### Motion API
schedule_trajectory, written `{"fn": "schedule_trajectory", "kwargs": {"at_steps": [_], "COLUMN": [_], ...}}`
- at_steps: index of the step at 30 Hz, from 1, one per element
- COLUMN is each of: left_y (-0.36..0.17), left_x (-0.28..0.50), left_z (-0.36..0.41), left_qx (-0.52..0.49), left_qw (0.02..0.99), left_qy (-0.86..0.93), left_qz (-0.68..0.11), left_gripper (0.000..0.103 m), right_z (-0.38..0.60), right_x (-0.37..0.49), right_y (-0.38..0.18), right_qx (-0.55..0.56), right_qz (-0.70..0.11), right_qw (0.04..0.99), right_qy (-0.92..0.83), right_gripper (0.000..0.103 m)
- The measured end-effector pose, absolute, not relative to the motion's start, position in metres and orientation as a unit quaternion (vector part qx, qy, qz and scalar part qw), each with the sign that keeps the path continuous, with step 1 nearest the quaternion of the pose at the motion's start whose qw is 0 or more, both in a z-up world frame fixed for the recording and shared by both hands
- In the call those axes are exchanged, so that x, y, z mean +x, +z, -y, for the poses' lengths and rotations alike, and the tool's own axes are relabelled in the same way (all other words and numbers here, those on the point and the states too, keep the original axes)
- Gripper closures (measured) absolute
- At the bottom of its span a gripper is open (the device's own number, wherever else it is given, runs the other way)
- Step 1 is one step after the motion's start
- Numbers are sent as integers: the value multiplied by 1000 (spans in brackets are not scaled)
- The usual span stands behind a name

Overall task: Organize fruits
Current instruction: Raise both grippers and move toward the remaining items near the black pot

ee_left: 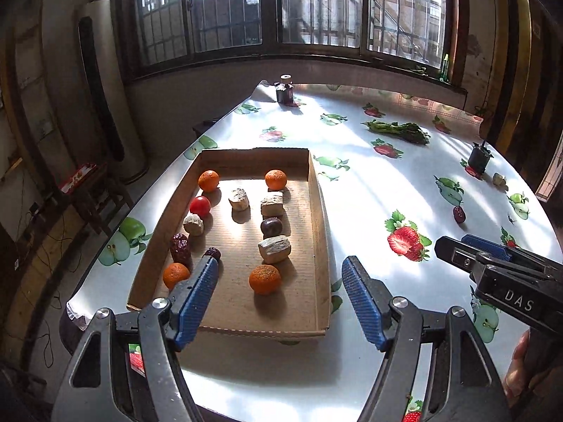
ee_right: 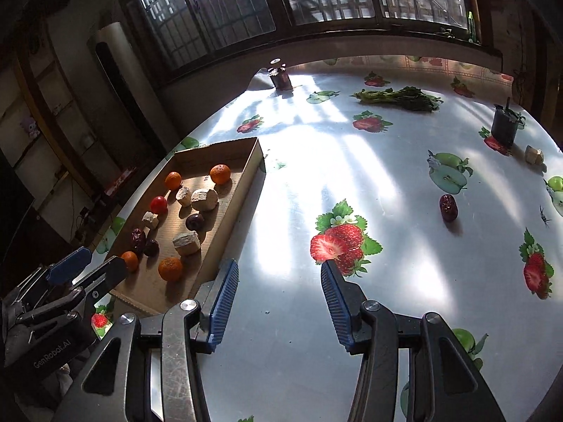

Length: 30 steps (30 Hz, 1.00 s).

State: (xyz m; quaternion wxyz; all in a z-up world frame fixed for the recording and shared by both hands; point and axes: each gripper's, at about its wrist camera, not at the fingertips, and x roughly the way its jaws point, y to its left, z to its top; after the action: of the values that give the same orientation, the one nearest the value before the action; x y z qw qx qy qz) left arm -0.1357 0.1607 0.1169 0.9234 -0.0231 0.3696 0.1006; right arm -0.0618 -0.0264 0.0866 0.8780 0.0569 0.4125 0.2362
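Date (ee_right: 448, 207) lies alone near table's (ee_right: 404, 281) right edge, long axis running near-to-far. Tray (ee_left: 318, 211) w/ fruit sits by left edge. Left fingers (ee_left: 281, 292) & right fingers (ee_right: 278, 295) both wide apart, holding nothing.

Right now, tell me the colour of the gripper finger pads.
Blue, ribbed pads on both grippers; clearest in the right wrist view.

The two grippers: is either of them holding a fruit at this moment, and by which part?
Nothing is held. The left gripper is open over the cardboard tray, and the right gripper is open above the bare table.
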Motion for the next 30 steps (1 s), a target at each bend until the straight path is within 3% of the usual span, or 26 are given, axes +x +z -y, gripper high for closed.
{"fn": "schedule_trajectory", "kwargs": {"at_steps": [5, 9, 13, 17, 19, 30], "left_y": [136, 181, 240, 295, 317, 379], "left_x": [-141, -147, -145, -129, -114, 15], "left_z": [-146, -137, -124, -101, -87, -17], "left_qx": [-10, 0, 13, 47, 65, 79], "left_qw": [932, 947, 963, 972, 975, 973], "left_qy": [94, 73, 32, 10, 2, -1], "left_qz": [-350, -312, -269, -229, -214, -218], "left_gripper": [30, 30, 19, 19, 19, 19], "right_z": [59, 102, 165, 218, 235, 339], "right_x": [-70, -75, -83, -88, -89, -13], "right_y": [104, 143, 215, 293, 324, 444], "right_qx": [70, 67, 47, -13, -54, -27], "right_qz": [-395, -362, -303, -238, -209, -174], "right_qw": [889, 910, 943, 971, 976, 974], "right_qy": [222, 193, 129, 33, -14, -141], "right_gripper": [50, 50, 50, 48, 37, 35]}}
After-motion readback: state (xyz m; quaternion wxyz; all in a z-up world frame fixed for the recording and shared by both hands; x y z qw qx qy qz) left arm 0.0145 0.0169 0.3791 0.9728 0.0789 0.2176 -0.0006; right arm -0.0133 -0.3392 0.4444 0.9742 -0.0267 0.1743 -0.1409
